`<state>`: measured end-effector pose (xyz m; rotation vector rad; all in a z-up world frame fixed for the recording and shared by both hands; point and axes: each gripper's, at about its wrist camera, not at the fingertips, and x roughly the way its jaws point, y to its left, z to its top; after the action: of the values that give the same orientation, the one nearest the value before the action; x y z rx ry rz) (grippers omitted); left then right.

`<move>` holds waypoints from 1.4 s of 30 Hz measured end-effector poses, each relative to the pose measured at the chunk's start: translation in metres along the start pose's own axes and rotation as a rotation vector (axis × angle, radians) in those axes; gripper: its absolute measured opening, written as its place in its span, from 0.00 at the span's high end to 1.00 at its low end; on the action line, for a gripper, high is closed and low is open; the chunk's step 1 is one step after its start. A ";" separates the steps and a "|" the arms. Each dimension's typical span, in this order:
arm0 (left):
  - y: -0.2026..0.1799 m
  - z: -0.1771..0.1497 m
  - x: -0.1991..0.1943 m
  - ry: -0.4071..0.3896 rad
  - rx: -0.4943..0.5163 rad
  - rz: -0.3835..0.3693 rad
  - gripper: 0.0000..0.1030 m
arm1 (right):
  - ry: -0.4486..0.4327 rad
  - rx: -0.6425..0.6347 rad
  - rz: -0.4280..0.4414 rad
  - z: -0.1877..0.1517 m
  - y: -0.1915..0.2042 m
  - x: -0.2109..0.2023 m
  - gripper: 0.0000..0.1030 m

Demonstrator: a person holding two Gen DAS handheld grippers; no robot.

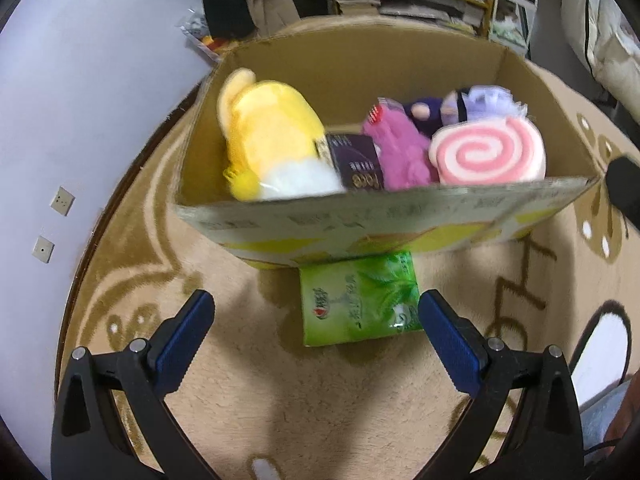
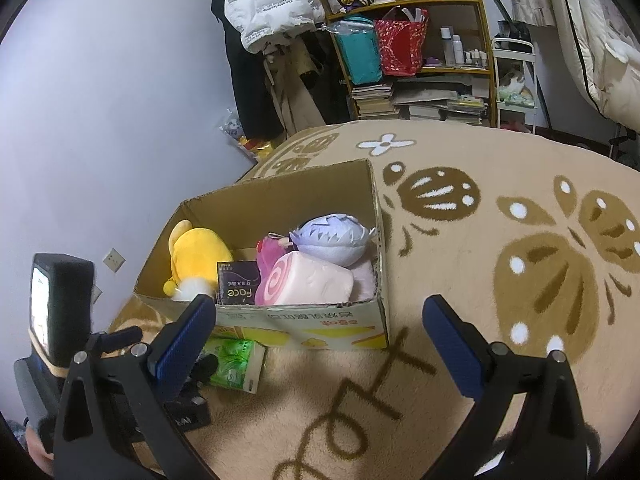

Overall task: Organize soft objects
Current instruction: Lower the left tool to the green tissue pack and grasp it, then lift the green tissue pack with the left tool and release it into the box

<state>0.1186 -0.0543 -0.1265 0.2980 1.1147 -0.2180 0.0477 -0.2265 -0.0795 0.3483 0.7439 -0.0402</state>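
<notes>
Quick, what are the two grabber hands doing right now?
Left gripper: open, holding nothing, near the green pack.
Right gripper: open, holding nothing.

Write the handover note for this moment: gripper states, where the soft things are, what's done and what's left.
Left gripper: open, empty, hovering over the green tissue pack.
Right gripper: open, empty, above the rug.
In the cardboard box: yellow plush, dark tissue pack, pink plush, swirl roll cushion, purple plush.
Done: those five are boxed.
Left: the green tissue pack lies on the rug against the box front; likely goes in next.
</notes>
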 end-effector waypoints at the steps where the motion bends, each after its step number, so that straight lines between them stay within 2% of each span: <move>1: -0.003 -0.001 0.007 0.021 0.007 -0.005 0.02 | -0.001 0.001 -0.003 0.000 0.000 0.000 0.00; 6: -0.004 -0.002 0.027 0.071 -0.025 -0.008 0.02 | 0.014 0.007 -0.006 -0.001 -0.002 0.004 0.00; 11: 0.008 0.000 0.032 0.070 -0.121 -0.056 0.02 | 0.022 0.013 -0.009 -0.001 -0.004 0.006 0.00; 15: 0.018 -0.002 0.038 0.103 -0.193 -0.131 0.02 | 0.025 0.018 -0.009 -0.001 -0.005 0.007 0.00; 20: 0.023 -0.001 0.045 0.131 -0.242 -0.170 0.02 | 0.025 0.015 -0.013 -0.002 -0.005 0.007 0.00; 25: 0.028 -0.001 0.046 0.136 -0.248 -0.180 0.02 | 0.025 0.015 -0.014 -0.002 -0.005 0.007 0.00; 32: 0.020 -0.003 0.050 0.144 -0.173 -0.171 0.02 | 0.025 0.013 -0.015 -0.002 -0.005 0.008 0.00; 35: 0.018 -0.006 0.053 0.144 -0.168 -0.157 0.12 | 0.031 0.005 -0.013 -0.003 -0.006 0.008 0.00; 36: 0.020 -0.007 0.054 0.147 -0.180 -0.180 0.23 | 0.031 0.003 -0.012 -0.004 -0.006 0.008 0.00; 37: 0.019 -0.007 0.056 0.150 -0.189 -0.195 0.28 | 0.030 0.001 -0.012 -0.004 -0.006 0.008 0.00; 42: 0.019 -0.007 0.044 0.116 -0.160 -0.144 0.28 | 0.036 -0.002 -0.013 -0.006 -0.007 0.009 0.00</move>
<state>0.1369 -0.0354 -0.1665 0.0887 1.2623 -0.2402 0.0492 -0.2302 -0.0917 0.3430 0.7822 -0.0451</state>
